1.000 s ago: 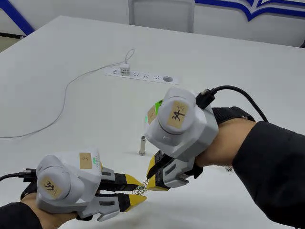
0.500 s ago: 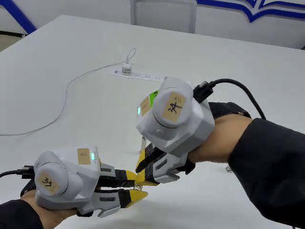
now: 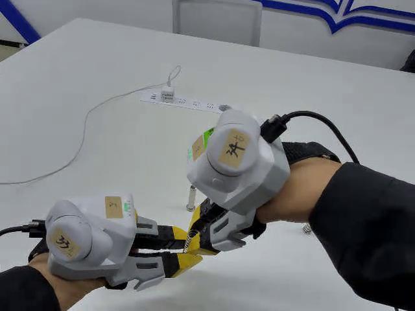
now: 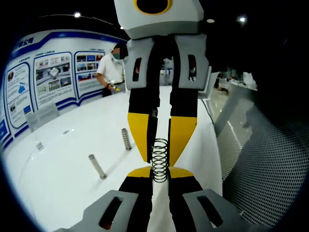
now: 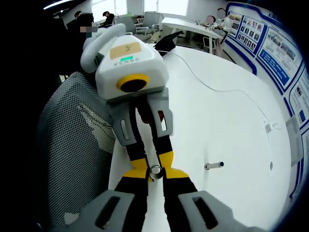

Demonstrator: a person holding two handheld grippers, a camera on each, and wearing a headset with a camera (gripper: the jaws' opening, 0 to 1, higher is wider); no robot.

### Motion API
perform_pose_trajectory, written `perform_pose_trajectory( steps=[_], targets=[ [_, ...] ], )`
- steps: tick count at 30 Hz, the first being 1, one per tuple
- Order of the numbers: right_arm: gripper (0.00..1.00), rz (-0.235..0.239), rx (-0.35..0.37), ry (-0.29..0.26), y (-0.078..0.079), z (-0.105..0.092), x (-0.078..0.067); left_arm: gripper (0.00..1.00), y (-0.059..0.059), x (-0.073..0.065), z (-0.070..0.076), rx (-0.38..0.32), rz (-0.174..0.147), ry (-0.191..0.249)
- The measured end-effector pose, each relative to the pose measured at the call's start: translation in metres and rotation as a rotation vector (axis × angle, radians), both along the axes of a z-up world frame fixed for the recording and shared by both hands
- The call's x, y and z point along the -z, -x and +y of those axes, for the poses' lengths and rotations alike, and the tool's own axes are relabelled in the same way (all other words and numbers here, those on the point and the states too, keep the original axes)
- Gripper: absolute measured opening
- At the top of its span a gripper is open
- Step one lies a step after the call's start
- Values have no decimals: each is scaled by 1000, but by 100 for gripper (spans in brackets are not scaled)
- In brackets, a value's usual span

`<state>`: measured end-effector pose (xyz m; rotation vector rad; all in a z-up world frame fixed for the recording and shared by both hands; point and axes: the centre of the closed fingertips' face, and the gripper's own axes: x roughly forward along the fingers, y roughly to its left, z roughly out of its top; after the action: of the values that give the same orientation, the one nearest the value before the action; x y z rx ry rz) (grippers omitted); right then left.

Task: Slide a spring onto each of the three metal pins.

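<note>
While the two tools meet tip to tip low over the white table (image 3: 97,155), the spring (image 4: 160,160) lies between them. The left hand-held gripper (image 4: 160,174) has its jaws pinched on one end. The right hand-held gripper (image 5: 156,175) has its jaws set around the other end, though I cannot tell whether they squeeze it. Beyond them a bare pin (image 4: 96,166) stands upright on the table, and near it a second pin (image 4: 126,139) looks coiled along its length.

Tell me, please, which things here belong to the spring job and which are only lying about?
For the job: held spring; bare pin; pin with a spring on it.
Lying about: power strip; white cable.
</note>
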<state>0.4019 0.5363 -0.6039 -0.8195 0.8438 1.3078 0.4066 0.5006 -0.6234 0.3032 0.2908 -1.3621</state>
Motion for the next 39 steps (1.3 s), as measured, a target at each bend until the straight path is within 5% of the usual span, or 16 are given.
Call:
perform_pose_trajectory(
  steps=[10, 19, 39],
  targets=[
    [12, -3, 16, 14, -6, -4, -3, 14, -5, -2, 0, -4, 8, 17],
    [12, -14, 39, 18, -14, -11, -4, 23, -11, 6, 16, -67, 36, 5],
    [12, -103, 100, 6, -73, -26, -26, 41, -16, 8, 35, -174, 69, -6]
  ],
)
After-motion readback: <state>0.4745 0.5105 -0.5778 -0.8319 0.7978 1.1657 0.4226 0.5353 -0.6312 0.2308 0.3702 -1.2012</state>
